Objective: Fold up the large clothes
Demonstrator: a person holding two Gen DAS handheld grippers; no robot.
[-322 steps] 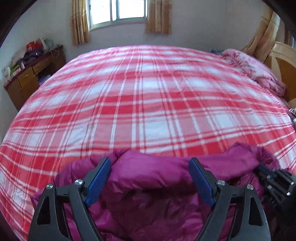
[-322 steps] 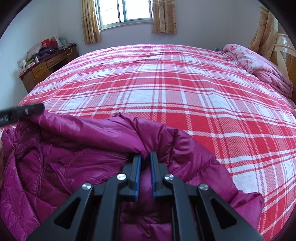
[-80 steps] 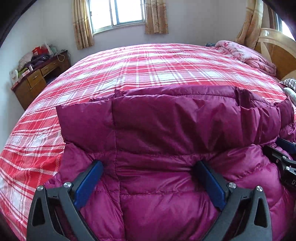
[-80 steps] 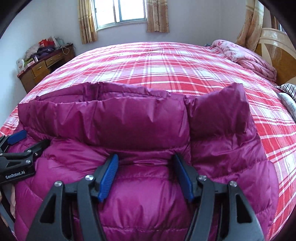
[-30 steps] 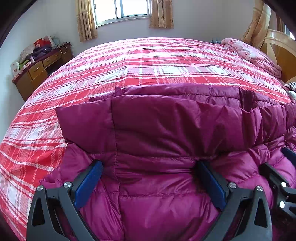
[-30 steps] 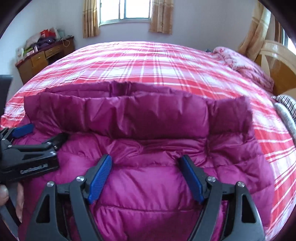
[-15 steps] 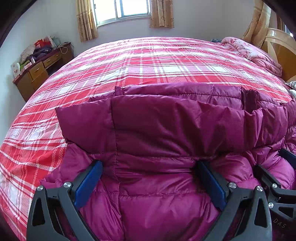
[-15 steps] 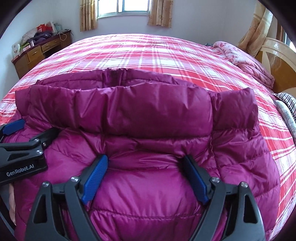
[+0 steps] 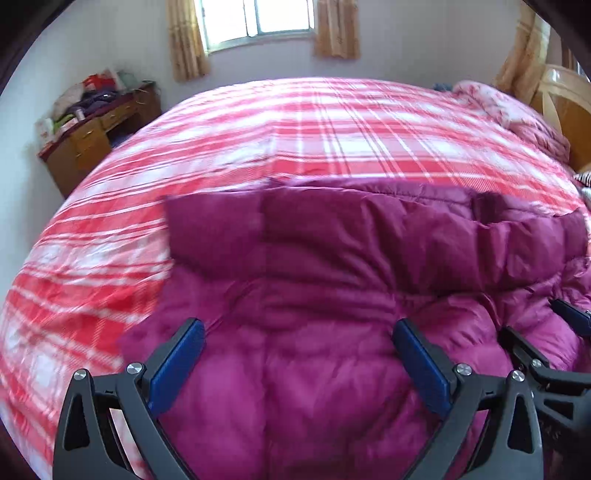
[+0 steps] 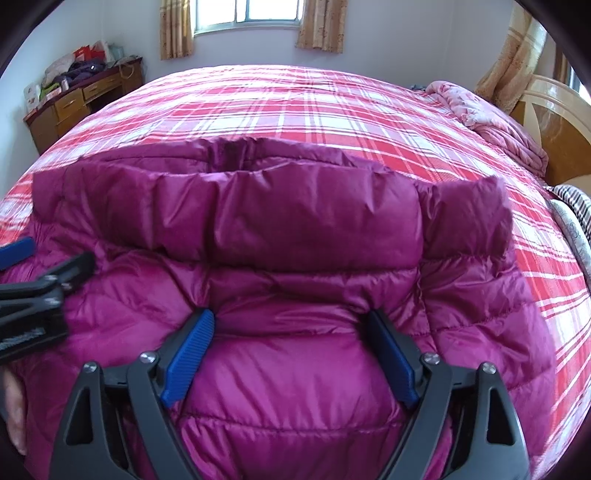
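A magenta down jacket point(image 9: 332, 266) lies folded into a thick block on the red plaid bed point(image 9: 295, 122); it also fills the right wrist view point(image 10: 295, 229). My left gripper point(image 9: 295, 332) is open, its blue pads point(image 9: 177, 362) spread over the jacket's near part. My right gripper point(image 10: 291, 321) is open too, its pads point(image 10: 192, 350) resting on the jacket's near fold. Each gripper shows at the edge of the other's view, the right one in the left wrist view point(image 9: 546, 362), the left one in the right wrist view point(image 10: 40, 280).
A wooden desk point(image 10: 74, 99) with clutter stands at the far left wall. A pink quilt point(image 10: 491, 122) is bunched by the wooden headboard point(image 10: 554, 122) at the right. A striped cloth point(image 10: 572, 195) lies at the right edge. A window point(image 10: 247, 14) is at the back.
The left wrist view has shifted and blurred; the jacket now sits further right and lower in it. The right gripper moved slightly forward onto the jacket. Both stay open.
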